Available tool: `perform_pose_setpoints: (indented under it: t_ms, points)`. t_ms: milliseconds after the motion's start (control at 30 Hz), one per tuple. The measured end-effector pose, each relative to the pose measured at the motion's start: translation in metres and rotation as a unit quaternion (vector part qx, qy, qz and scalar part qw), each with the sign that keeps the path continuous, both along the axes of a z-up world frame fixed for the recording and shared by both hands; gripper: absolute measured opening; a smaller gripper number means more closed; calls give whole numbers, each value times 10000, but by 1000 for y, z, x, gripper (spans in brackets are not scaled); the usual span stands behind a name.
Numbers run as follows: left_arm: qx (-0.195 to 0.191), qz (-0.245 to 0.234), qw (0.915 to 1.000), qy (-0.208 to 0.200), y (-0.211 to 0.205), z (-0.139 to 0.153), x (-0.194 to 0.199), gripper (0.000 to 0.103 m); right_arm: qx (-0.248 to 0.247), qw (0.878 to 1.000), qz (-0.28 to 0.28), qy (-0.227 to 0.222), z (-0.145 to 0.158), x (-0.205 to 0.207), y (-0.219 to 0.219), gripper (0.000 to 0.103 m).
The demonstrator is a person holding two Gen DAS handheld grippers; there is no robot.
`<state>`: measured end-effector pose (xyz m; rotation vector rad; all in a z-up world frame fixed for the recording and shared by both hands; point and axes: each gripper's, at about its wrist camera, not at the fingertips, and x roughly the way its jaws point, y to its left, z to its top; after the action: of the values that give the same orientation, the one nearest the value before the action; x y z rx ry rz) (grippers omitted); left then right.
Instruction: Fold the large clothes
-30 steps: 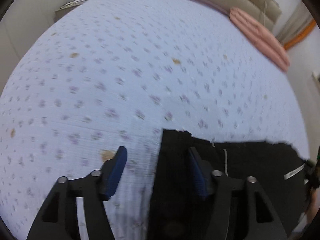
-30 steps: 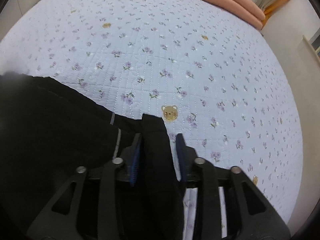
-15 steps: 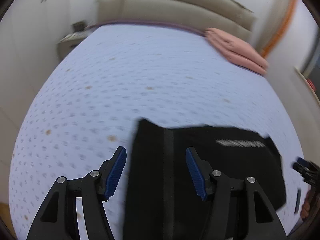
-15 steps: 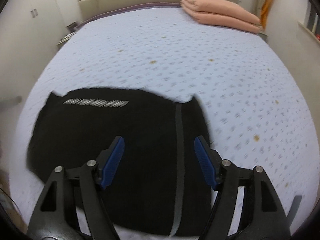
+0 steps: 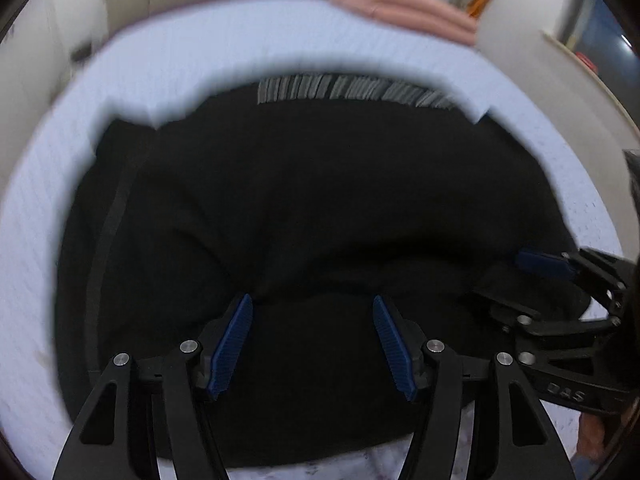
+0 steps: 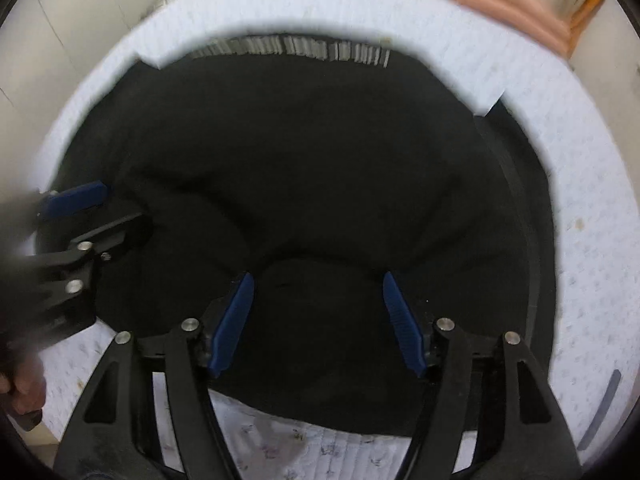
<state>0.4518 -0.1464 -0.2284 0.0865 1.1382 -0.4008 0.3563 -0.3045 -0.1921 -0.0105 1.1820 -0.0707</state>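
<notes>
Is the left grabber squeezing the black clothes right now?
No, the left gripper has its blue fingers spread wide apart over the black garment, pinching nothing.

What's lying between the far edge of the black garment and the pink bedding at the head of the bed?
Only bare bedspread. In both wrist views, nothing sits between the black garment and the pink bedding, though motion blur would hide small items.

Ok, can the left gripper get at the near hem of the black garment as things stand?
Probably yes: the left gripper hangs open right over the black garment, near its near edge, with nothing between. The right gripper sits off to the side, also open.
</notes>
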Motion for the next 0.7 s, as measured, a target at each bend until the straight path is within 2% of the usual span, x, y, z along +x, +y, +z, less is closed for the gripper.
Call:
perform_pose_setpoints:
  t_ms: [67, 133, 233, 300, 367, 433, 500, 567, 633, 700]
  points:
    - [-110, 151, 9998, 72, 1, -11, 5, 67, 47, 9999, -33, 100, -11, 4, -4, 65]
    - [33, 99, 9999, 25, -5, -7, 7, 67, -35, 10000, -5, 71, -12, 6, -4, 65]
    - [-103, 110, 9999, 50, -1, -3, 7, 67, 117, 9999, 14, 87, -10, 9, -10, 66]
    - [-125, 109, 9999, 35, 1, 8, 7, 68, 318, 9995, 7, 54, 0, 9, -17, 65]
    - [-88, 103, 9997, -222, 4, 28, 6, 68, 441, 9989, -26, -147, 19, 12, -26, 65]
    - [-28, 200, 9988, -451, 7, 45, 8, 68, 238, 9989, -122, -385, 39, 22, -31, 65]
    - [-144, 364, 9972, -630, 13, 63, 16, 68, 240, 9979, -133, -584, 54, 43, -34, 65]
    - [-256, 492, 9963, -653, 19, 71, 30, 68, 97, 9975, -163, -684, 58, 66, -36, 65]
    - [-191, 566, 9967, -553, 25, 64, 48, 68, -22, 9972, -172, -734, 55, 92, -36, 65]
    - [-75, 587, 9977, -324, 28, 43, 54, 68, -15, 9976, -268, -640, 41, 113, -32, 65]
